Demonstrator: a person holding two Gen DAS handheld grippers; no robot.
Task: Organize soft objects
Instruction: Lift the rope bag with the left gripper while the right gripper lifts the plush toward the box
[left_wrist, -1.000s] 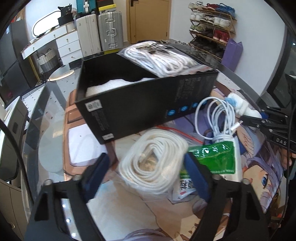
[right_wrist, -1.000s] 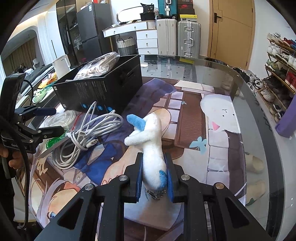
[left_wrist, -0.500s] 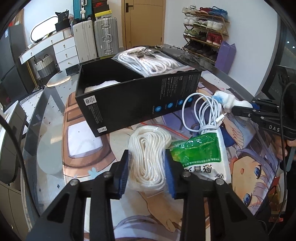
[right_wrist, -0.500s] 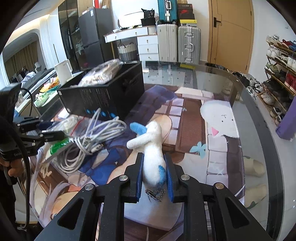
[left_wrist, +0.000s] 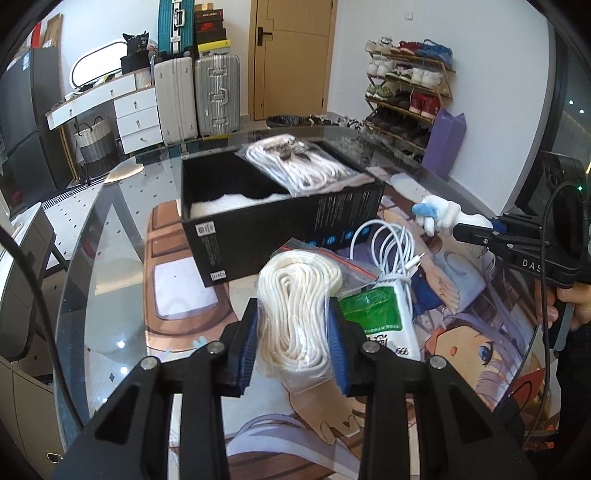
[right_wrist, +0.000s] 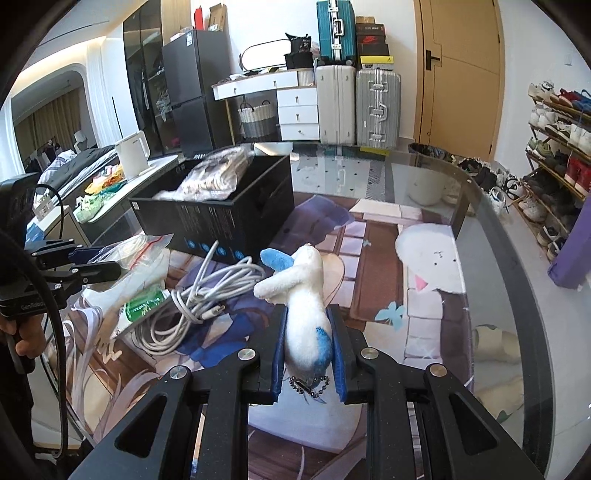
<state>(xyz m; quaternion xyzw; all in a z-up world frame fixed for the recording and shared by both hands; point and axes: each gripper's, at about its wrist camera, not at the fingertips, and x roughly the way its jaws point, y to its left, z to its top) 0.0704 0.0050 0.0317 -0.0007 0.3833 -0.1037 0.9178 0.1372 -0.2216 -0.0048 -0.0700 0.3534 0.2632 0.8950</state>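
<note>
both grippers loaded at the glass table

we are in a lived-in room with a wooden door (left_wrist: 291, 55), suitcases (right_wrist: 376, 107) stacked by a white drawer unit and a shoe rack (left_wrist: 410, 96) along the wall. before us is a round glass table (right_wrist: 491, 236) laid over an anime-print mat (left_wrist: 472, 332).

the largest thing on the table is a black cardboard box (left_wrist: 273, 225), open at the top. in its far half lies a bagged bundle of white rope (left_wrist: 295, 166); something white lies low in the near half, and we cannot tell what it is.

nearer to us, our left gripper (left_wrist: 293, 345) is clamped on a clear zip bag of coiled white rope (left_wrist: 295, 302), the blue pads pressing it from both sides. in the right wrist view the bag hangs clear of the table, just in front of the box.

beside it, on the mat, a green and white packet (left_wrist: 376, 317) lies under a loose coil of white charging cable (right_wrist: 199, 295), both close to the box's front wall.

our right gripper (right_wrist: 308, 356) is closed on a small white plush toy with blue tips (right_wrist: 303, 295), gripped around its body, a short bead chain (right_wrist: 308, 386) dangling at the near end. in the left wrist view the toy sits out at the right, held above the mat, well apart from the box opening.
</note>
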